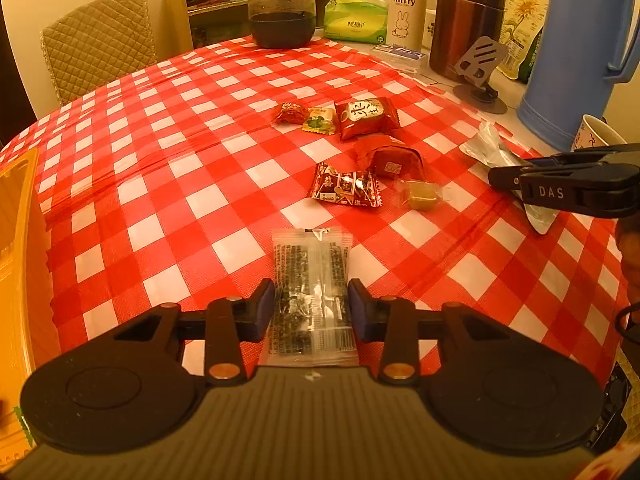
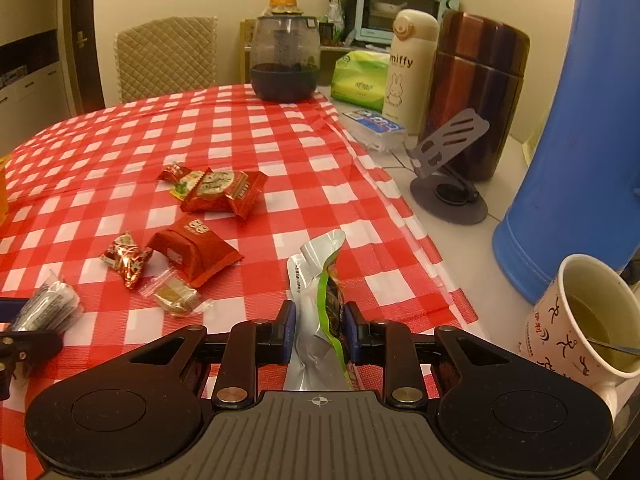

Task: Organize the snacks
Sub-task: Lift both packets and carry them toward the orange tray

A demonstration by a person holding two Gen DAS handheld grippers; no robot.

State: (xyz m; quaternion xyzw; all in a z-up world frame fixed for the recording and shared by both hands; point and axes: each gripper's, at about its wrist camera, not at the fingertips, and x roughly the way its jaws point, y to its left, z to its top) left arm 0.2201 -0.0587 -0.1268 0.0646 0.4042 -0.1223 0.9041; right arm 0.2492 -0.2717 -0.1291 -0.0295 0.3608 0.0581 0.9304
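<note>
My left gripper (image 1: 311, 308) is shut on a clear packet of dark snack (image 1: 310, 280), held low over the red checked tablecloth (image 1: 160, 160). My right gripper (image 2: 319, 330) is shut on a silver and green foil packet (image 2: 318, 300); it shows at the right of the left wrist view (image 1: 560, 188). Several wrapped snacks lie mid-table: two red packets (image 1: 366, 117) (image 1: 394, 158), a red patterned candy (image 1: 346, 189), a clear-wrapped green cube (image 1: 420, 197), a small green-yellow packet (image 1: 319, 121) and a small red candy (image 1: 289, 112).
An orange tray (image 1: 16, 240) is at the left edge. At the back stand a dark glass jar (image 1: 282, 4), green tissue pack (image 1: 354, 16), miffy bottle (image 1: 407, 4), brown flask (image 1: 468, 20), phone stand (image 1: 480, 72), blue jug (image 1: 576, 48). A cup of tea (image 2: 584, 320) stands at the right.
</note>
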